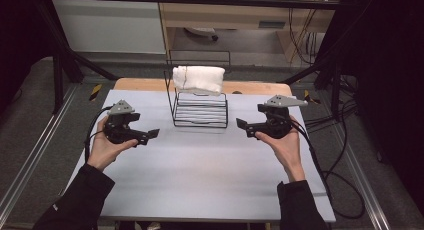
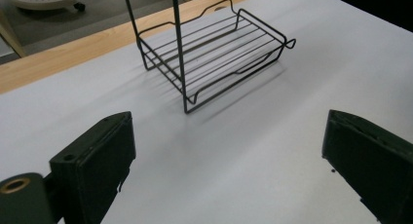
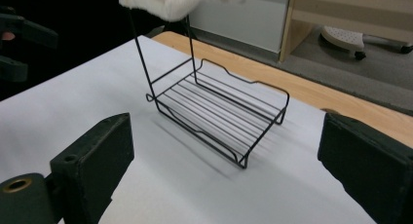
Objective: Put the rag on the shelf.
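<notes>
High view: left claw (image 1: 153,134) and right claw (image 1: 241,124) gape empty beside the rack (image 1: 200,111).

A pale grey table (image 1: 200,170) with a strip of bare wood along its far edge carried a black wire rack (image 1: 200,110), which stood near the middle of the far side. The rack's slatted base rested directly on the tabletop, with its tall frame rising at the back.
</notes>
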A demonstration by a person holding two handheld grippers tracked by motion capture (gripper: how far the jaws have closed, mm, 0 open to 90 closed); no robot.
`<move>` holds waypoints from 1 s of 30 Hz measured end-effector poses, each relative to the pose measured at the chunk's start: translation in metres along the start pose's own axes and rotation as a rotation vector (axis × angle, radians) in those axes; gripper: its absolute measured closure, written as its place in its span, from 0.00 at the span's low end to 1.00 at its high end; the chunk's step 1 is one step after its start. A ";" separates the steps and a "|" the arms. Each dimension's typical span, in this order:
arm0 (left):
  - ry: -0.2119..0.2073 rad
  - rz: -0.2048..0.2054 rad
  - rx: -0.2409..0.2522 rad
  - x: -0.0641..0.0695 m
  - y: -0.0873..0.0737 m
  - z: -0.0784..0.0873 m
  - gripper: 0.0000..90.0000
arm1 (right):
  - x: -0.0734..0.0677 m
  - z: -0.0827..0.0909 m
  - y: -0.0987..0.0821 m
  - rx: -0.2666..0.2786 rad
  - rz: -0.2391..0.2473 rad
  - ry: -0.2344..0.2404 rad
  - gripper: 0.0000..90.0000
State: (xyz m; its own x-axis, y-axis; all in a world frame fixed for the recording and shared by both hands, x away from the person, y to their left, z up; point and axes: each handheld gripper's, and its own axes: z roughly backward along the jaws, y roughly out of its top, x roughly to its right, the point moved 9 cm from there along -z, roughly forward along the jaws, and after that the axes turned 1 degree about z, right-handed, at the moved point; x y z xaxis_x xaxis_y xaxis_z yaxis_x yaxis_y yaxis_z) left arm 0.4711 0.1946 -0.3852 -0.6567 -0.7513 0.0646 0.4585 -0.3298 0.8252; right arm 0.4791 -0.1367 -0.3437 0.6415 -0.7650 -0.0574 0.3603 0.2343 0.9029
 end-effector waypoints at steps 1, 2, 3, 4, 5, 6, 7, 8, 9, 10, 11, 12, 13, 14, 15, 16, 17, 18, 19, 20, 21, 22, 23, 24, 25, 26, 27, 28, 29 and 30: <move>0.001 0.005 -0.002 -0.001 -0.005 0.001 0.06 | 0.000 0.000 -0.004 -0.001 -0.002 0.002 0.07; 0.002 0.010 0.002 -0.002 -0.010 0.002 0.05 | 0.001 0.000 -0.009 -0.004 -0.006 0.005 0.06; 0.000 0.018 0.004 -0.002 -0.014 0.003 0.05 | 0.001 0.000 -0.014 -0.007 -0.011 0.010 0.06; -0.001 0.021 0.006 -0.002 -0.019 0.004 0.05 | 0.001 0.000 -0.019 -0.009 -0.012 0.014 0.06; -0.001 0.023 0.007 -0.002 -0.024 0.005 0.05 | 0.001 0.000 -0.024 -0.014 -0.017 0.018 0.06; -0.003 0.026 0.009 -0.002 -0.029 0.006 0.05 | 0.001 0.000 -0.029 -0.018 -0.017 0.022 0.06; -0.005 0.029 0.012 -0.002 -0.033 0.006 0.06 | 0.001 0.000 -0.034 -0.023 -0.017 0.026 0.06; -0.007 0.032 0.015 -0.002 -0.038 0.007 0.06 | 0.002 0.000 -0.040 -0.030 -0.018 0.030 0.06; -0.009 0.029 0.017 -0.002 -0.043 0.007 0.06 | 0.002 0.000 -0.045 -0.034 -0.020 0.032 0.05; -0.008 0.030 0.021 -0.002 -0.047 0.007 0.06 | 0.003 0.000 -0.051 -0.039 -0.023 0.035 0.05; -0.009 0.030 0.021 -0.001 -0.052 0.008 0.06 | 0.003 0.000 -0.056 -0.046 -0.026 0.037 0.05; -0.009 0.030 0.021 -0.002 -0.057 0.008 0.07 | 0.003 0.000 -0.061 -0.050 -0.031 0.039 0.05; -0.009 0.035 0.022 -0.002 -0.061 0.008 0.07 | 0.003 0.001 -0.066 -0.056 -0.033 0.043 0.05; -0.008 0.042 0.025 -0.002 -0.065 0.009 0.07 | 0.003 0.001 -0.071 -0.061 -0.037 0.045 0.05; -0.008 0.044 0.026 -0.002 -0.069 0.009 0.08 | 0.003 0.001 -0.076 -0.064 -0.042 0.048 0.05; -0.007 0.047 0.026 -0.002 -0.072 0.009 0.08 | 0.002 0.001 -0.080 -0.068 -0.044 0.053 0.05; -0.007 0.046 0.023 -0.002 -0.076 0.009 0.08 | 0.002 0.001 -0.085 -0.070 -0.045 0.055 0.05; -0.007 0.048 0.021 -0.002 -0.080 0.009 0.08 | 0.001 0.002 -0.089 -0.073 -0.049 0.058 0.05; -0.008 0.046 0.018 -0.003 -0.083 0.010 0.08 | 0.001 0.002 -0.093 -0.075 -0.049 0.064 0.05; -0.009 0.050 0.019 -0.003 -0.087 0.010 0.08 | 0.000 0.002 -0.098 -0.084 -0.050 0.068 0.05; -0.014 0.052 0.020 -0.003 -0.090 0.010 0.08 | 0.000 0.003 -0.102 -0.089 -0.051 0.067 0.05; -0.015 0.052 0.020 -0.002 -0.093 0.010 0.08 | 0.001 0.003 -0.107 -0.096 -0.051 0.067 0.05; -0.017 0.051 0.017 -0.002 -0.097 0.010 0.08 | 0.002 0.004 -0.111 -0.100 -0.053 0.067 0.05; -0.018 0.045 0.010 -0.002 -0.101 0.010 0.08 | 0.002 0.005 -0.115 -0.102 -0.060 0.067 0.05; -0.018 0.044 0.006 -0.002 -0.104 0.009 0.08 | 0.003 0.006 -0.120 -0.108 -0.066 0.069 0.05; -0.017 0.044 0.002 -0.002 -0.107 0.009 0.08 | 0.005 0.007 -0.124 -0.109 -0.066 0.068 0.05; -0.017 0.047 0.001 -0.002 -0.109 0.008 0.08 | 0.005 0.008 -0.129 -0.116 -0.075 0.068 0.05; -0.015 0.046 -0.001 -0.002 -0.110 0.008 0.09 | 0.006 0.009 -0.134 -0.121 -0.079 0.068 0.05; -0.015 0.044 0.000 -0.002 -0.111 0.007 0.09 | 0.007 0.010 -0.139 -0.123 -0.089 0.065 0.05; -0.015 0.042 -0.001 -0.002 -0.112 0.007 0.09 | 0.008 0.011 -0.143 -0.125 -0.092 0.067 0.05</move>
State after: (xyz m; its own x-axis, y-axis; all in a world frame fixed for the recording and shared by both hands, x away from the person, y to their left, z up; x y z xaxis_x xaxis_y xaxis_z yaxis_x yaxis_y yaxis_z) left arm 0.4173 0.2370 -0.4741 -0.6456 -0.7561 0.1072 0.4862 -0.2988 0.8212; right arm 0.4250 -0.1829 -0.4687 0.6441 -0.7459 -0.1696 0.4986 0.2413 0.8326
